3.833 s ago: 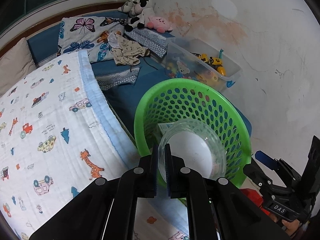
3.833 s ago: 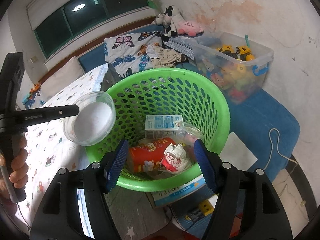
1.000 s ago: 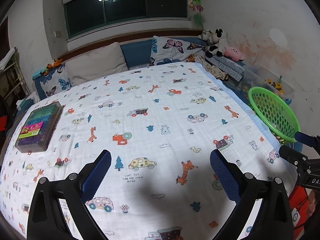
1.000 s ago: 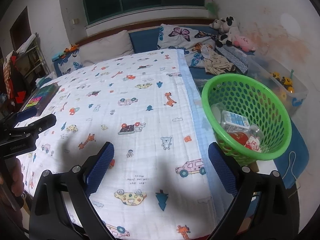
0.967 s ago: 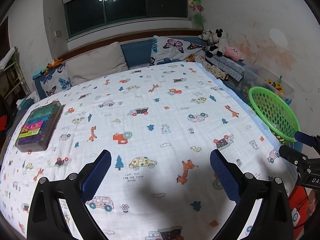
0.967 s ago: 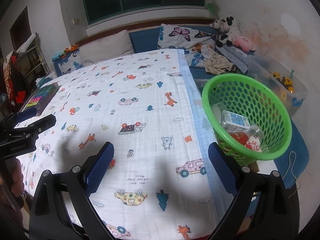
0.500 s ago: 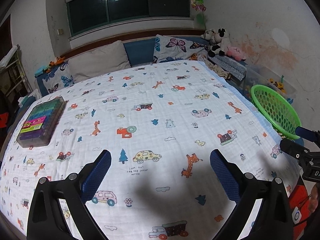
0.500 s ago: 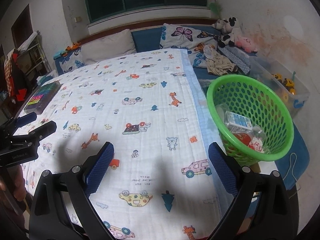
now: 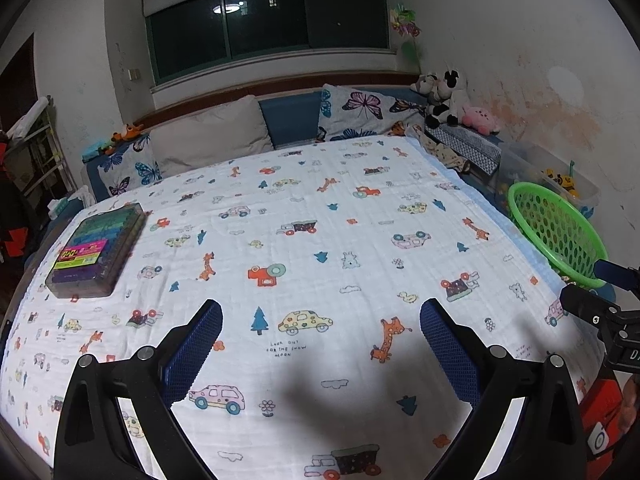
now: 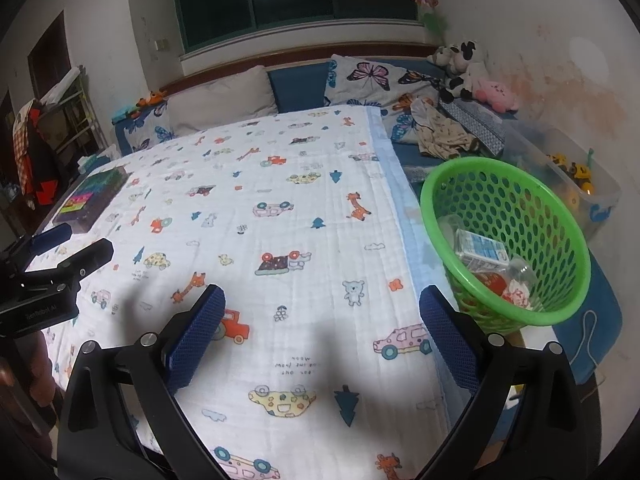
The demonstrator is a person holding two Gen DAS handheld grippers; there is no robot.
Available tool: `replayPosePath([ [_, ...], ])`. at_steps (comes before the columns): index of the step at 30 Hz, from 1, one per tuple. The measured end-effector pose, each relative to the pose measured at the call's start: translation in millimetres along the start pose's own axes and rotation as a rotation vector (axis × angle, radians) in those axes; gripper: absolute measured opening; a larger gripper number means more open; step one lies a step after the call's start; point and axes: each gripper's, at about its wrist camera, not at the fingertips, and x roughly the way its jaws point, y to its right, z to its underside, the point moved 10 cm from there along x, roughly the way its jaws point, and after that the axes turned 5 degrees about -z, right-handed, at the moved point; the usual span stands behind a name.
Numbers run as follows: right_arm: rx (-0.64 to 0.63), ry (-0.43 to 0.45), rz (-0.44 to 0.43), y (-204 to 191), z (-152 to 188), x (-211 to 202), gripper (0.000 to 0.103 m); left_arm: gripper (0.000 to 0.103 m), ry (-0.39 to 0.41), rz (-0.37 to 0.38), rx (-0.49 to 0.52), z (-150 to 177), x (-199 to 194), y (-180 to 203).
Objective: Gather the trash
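Bedside basket [image 10: 505,240] right of jaws

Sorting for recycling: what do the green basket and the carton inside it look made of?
Green basket: moulded plastic, slightly glossy, with a uniform perforated wall. Carton: apparently coated paperboard, boxy with creased edges and blue print; its lining cannot be seen.

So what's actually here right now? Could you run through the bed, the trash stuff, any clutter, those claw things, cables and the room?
Surface: bed blanket with a cartoon print, spread flat.
Job's things: green basket beside the bed holds a milk carton, a clear bottle and red wrappers.
Clutter: coloured box lying on the blanket.
Grippers: left gripper and right gripper both open, empty, above the blanket.
Cables: white cord on the blue mat.
Surroundings: pillows, plush toys, toy bin, dark window.
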Motion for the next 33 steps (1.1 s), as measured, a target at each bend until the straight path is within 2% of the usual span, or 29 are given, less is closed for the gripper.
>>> replayPosePath([
  [13,0.006,0.078,-0.007,0,-9,-12,0.098,0.096,0.059,-0.035,-0.025,-7,-11,-8],
  [33,0.007,0.091,-0.015,-2,-8,-15,0.098,0.096,0.073,-0.051,-0.022,-4,-15,-9],
])
